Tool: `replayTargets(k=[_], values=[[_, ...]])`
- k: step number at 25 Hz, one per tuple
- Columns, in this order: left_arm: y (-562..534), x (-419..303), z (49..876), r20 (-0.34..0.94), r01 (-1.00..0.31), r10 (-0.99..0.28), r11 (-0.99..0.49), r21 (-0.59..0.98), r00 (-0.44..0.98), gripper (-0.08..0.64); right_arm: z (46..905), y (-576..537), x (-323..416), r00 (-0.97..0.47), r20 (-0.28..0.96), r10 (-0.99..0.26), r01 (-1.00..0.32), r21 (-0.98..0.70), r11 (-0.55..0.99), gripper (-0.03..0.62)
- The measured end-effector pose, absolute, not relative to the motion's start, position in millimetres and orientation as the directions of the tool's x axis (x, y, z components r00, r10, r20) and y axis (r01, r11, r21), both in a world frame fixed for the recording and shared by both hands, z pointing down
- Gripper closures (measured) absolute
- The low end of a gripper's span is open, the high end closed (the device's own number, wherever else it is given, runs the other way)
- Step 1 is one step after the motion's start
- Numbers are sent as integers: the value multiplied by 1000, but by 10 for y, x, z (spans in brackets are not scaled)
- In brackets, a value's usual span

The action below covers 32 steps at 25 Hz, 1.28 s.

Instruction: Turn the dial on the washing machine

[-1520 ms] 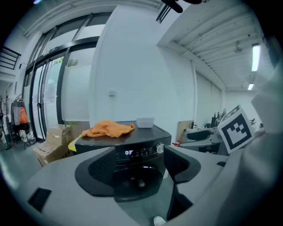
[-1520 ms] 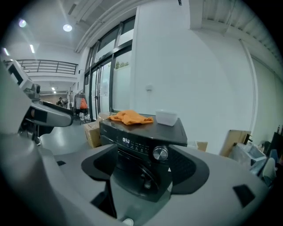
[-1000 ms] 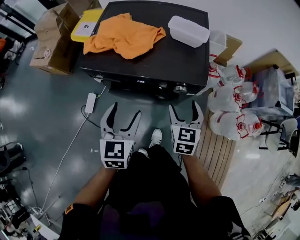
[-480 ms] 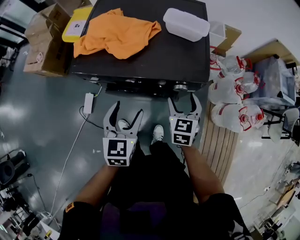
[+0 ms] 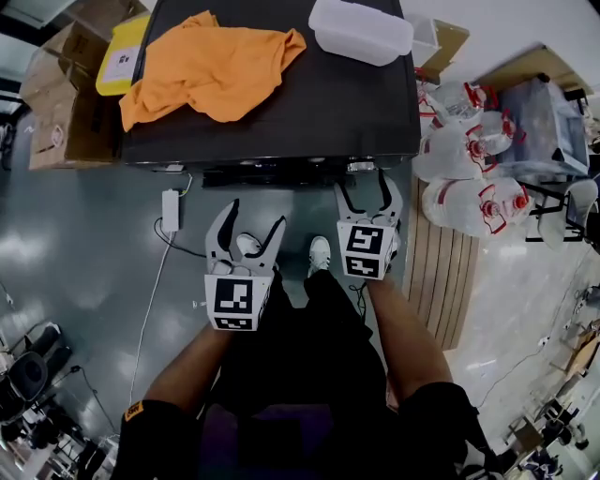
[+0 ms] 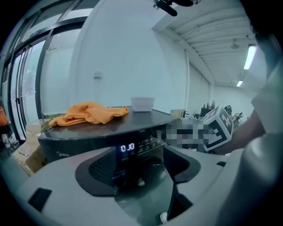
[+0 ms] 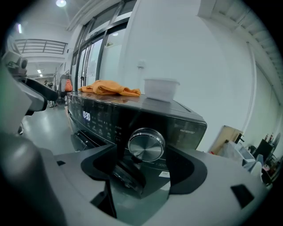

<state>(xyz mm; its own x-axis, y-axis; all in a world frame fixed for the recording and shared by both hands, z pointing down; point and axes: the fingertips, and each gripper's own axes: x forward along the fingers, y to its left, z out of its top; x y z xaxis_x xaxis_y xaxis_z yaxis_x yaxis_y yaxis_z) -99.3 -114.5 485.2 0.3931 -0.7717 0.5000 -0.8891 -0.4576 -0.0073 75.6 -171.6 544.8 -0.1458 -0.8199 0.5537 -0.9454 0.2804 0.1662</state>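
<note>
The black washing machine (image 5: pixel 281 103) stands in front of me, and its silver dial (image 7: pixel 146 145) sits on the front panel at the right end. My right gripper (image 5: pixel 367 187) is open and close to the dial (image 5: pixel 361 167). In the right gripper view the knob lies just ahead of the open right gripper (image 7: pixel 143 174), slightly above the gap and not touched. My left gripper (image 5: pixel 256 217) is open, empty and lower down, over the floor. In its own view the left gripper (image 6: pixel 138 176) faces the lit display (image 6: pixel 128 147).
An orange cloth (image 5: pixel 211 61) and a white plastic tub (image 5: pixel 361 28) lie on the machine's top. Cardboard boxes (image 5: pixel 56 94) stand at the left, and large water bottles (image 5: pixel 469 159) and a wooden pallet (image 5: pixel 441 281) at the right. A power strip with its cable (image 5: pixel 171 211) lies on the floor.
Both grippers have moved forward toward the machine's front panel. The right gripper has come close up to the dial. Both stay open.
</note>
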Motion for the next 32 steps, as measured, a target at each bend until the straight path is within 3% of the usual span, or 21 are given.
replayTargets(k=[4, 7, 15, 27, 32], values=[[-1170, -1035, 4894, 505, -895, -773, -445, -1, 384, 239, 5452, -1764, 786, -130, 547, -827, -947, 178, 266, 251], [-1167, -1038, 4907, 502, -899, -776, -437, 9, 382, 239, 5454, -1792, 802, -118, 541, -832, -942, 203, 266, 308], [-1149, -992, 4905, 494, -904, -781, -428, 21, 382, 239, 5450, -1799, 810, -123, 535, -836, -948, 186, 259, 316], [-1166, -971, 4844, 483, -901, -785, -434, 21, 389, 239, 5487, -1803, 893, -308, 501, -809, -939, -295, 175, 316], [-1212, -939, 4806, 479, -899, -786, -438, 12, 390, 239, 5466, -1809, 877, -253, 526, -812, -967, -126, 219, 308]])
